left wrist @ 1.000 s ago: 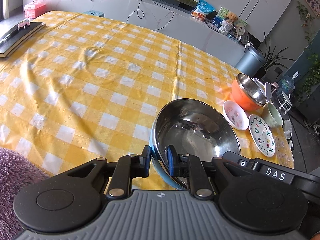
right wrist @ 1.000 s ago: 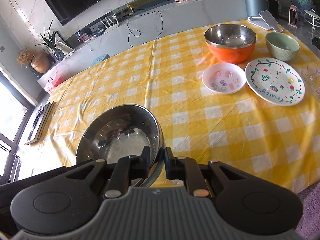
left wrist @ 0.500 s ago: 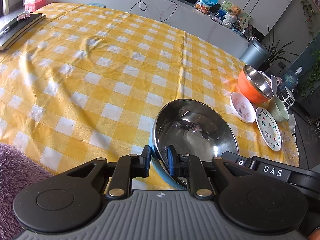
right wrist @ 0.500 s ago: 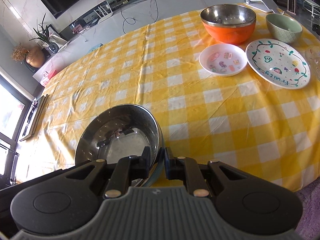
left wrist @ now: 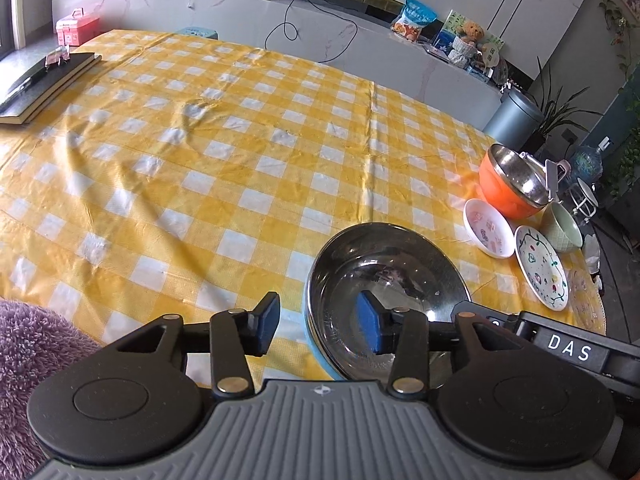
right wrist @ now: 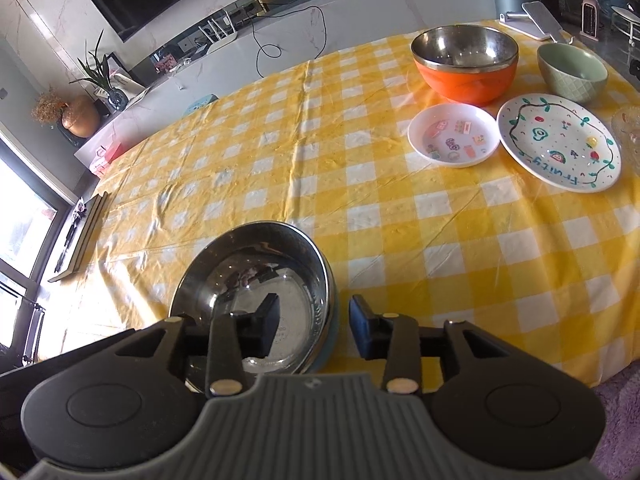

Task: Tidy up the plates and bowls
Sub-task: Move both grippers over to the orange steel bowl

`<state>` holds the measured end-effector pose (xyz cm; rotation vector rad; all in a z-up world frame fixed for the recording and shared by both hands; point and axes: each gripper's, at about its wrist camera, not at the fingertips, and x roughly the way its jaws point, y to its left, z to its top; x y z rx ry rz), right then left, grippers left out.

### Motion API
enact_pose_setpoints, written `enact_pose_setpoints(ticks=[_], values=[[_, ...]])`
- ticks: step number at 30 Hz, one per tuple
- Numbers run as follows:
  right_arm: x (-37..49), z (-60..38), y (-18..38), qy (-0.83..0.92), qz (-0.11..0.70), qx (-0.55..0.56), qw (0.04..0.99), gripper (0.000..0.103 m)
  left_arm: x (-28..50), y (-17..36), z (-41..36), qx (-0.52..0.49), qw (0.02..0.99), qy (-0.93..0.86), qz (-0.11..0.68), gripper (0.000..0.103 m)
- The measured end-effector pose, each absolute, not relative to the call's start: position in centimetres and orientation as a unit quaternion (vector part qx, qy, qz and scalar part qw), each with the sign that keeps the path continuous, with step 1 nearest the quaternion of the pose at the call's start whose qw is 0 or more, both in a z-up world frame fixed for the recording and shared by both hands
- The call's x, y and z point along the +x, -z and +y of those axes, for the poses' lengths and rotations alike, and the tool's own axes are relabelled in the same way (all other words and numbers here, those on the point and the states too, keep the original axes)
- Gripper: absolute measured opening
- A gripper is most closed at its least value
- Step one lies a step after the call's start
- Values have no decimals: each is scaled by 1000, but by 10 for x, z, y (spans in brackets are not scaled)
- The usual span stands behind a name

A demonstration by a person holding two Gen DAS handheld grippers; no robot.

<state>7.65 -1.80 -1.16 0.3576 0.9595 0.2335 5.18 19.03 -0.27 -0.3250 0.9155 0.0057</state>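
A steel bowl with a blue outside point(left wrist: 384, 276) point(right wrist: 256, 276) sits on the yellow checked tablecloth near the front edge. My left gripper point(left wrist: 318, 326) is open, its jaws straddling the bowl's left rim without touching it. My right gripper point(right wrist: 314, 326) is open, straddling the bowl's right rim. Far right stand an orange steel-lined bowl point(right wrist: 466, 62) point(left wrist: 514, 184), a green bowl point(right wrist: 572, 70) point(left wrist: 564, 228), a small white sticker plate point(right wrist: 454, 134) point(left wrist: 489, 227) and a larger painted plate point(right wrist: 558, 142) point(left wrist: 541, 266).
A clear glass dish point(right wrist: 628, 132) lies at the far right edge. A dark book stack point(left wrist: 44, 84) lies at the table's far left. A purple fluffy rug point(left wrist: 32, 360) is below the front edge. A counter with clutter point(left wrist: 360, 40) runs behind the table.
Both grippers have opened and let go of the steel bowl's rim. The bowl now rests on the cloth.
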Motion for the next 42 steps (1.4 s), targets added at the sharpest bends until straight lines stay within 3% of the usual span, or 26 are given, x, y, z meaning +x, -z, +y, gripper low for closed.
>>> enact_pose_setpoints(ticks=[16,23,31,35,42], values=[[59,-107,-43,-24,333,182,925,62,66,-48,114,-89,918,47,385,57],[67,-165,-36,36,322,213,922,62,90,-56,60,-68,917,97,381,66],[87,-202,-28,69,314,221,921,67,121,-58,16,-57,918,124,371,86],[103,-217,-29,79,305,224,922,73,138,-55,3,-55,916,124,377,87],[138,-233,-25,75,307,242,918,73,169,-53,-5,-85,922,103,363,87]])
